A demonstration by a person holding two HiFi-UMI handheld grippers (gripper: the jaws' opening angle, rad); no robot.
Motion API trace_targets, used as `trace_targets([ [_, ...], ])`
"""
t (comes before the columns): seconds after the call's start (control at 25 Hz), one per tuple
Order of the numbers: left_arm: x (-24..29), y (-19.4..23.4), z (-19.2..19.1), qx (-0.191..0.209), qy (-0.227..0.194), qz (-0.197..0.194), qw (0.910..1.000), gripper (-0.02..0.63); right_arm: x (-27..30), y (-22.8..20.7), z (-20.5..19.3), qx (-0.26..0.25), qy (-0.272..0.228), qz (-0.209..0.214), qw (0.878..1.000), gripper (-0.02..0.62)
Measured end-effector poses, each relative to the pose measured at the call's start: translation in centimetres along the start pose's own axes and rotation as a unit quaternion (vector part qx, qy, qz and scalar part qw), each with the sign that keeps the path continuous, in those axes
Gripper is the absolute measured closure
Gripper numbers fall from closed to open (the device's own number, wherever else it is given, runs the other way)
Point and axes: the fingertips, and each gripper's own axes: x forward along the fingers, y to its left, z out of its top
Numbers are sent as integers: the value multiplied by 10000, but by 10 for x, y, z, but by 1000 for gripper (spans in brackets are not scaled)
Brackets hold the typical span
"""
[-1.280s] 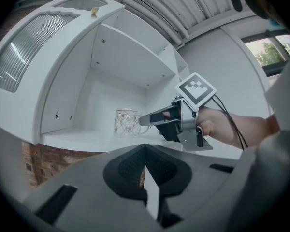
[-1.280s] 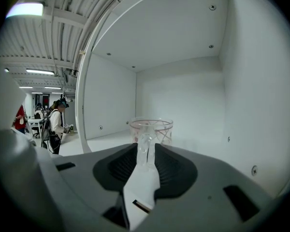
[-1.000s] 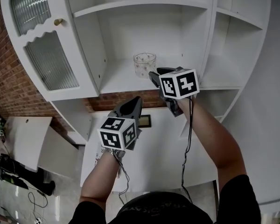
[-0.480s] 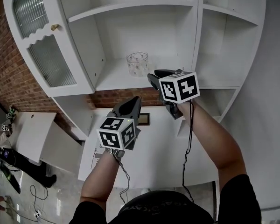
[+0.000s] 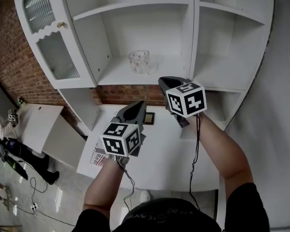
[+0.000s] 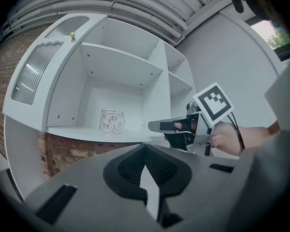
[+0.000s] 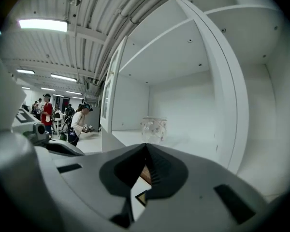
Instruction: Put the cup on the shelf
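The glass cup (image 5: pixel 139 61) is up there, standing upright on the lower shelf (image 5: pixel 117 77) of the white cabinet (image 5: pixel 193 37), clear of both claws. Nothing touches it.

The right claw (image 5: pixel 163 81) hangs just below and right of the cup, in front of the shelf edge. Its jaws are closing down tip to tip, clenched on nothing. Its own view looks along the shelf and the cup sits straight ahead, beyond the tips.

The left claw (image 5: pixel 141 104) hovers lower, below the cup and well apart from it, over the white table (image 5: pixel 159 158). Its jaws are pressed together too, and it is empty. From its view the cup shows up and to the left, with the right claw out to the cup's right.

Left of the cup, the cabinet's door (image 5: pixel 50 42) with 2 ribbed glass panes stands open. Below the cup, a strip of brick wall (image 5: pixel 121 94) shows under the shelf.
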Motion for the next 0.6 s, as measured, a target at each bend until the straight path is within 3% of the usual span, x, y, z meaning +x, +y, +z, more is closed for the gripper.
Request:
trace_targets([
  [0.36,-29,-25,-34,-233,164,388,9988,601,-32,33,-43,-297,47,433,9986,595],
  [0.6,-63,-20,-54,-238,194,640,9975,601,-53,65,-63,-429,-22,460,9980,595],
])
